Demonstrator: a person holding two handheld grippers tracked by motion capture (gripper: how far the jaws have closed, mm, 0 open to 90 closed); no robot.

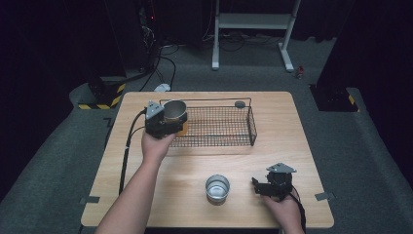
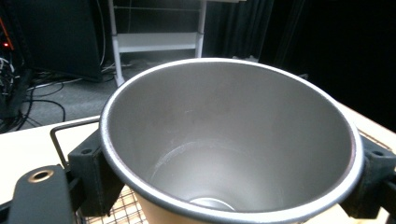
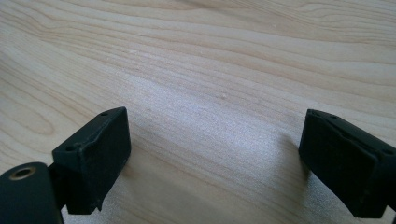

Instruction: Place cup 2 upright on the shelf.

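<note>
While gripped, cup [image 2: 233, 140] above basket rim [image 1: 204, 101]

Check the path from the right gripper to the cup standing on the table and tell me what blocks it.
Nothing visible blocks it. The right gripper sits open just right of the metal cup, with bare table between them. The other cup is held by the left gripper at the wire basket, well away from that path.
</note>
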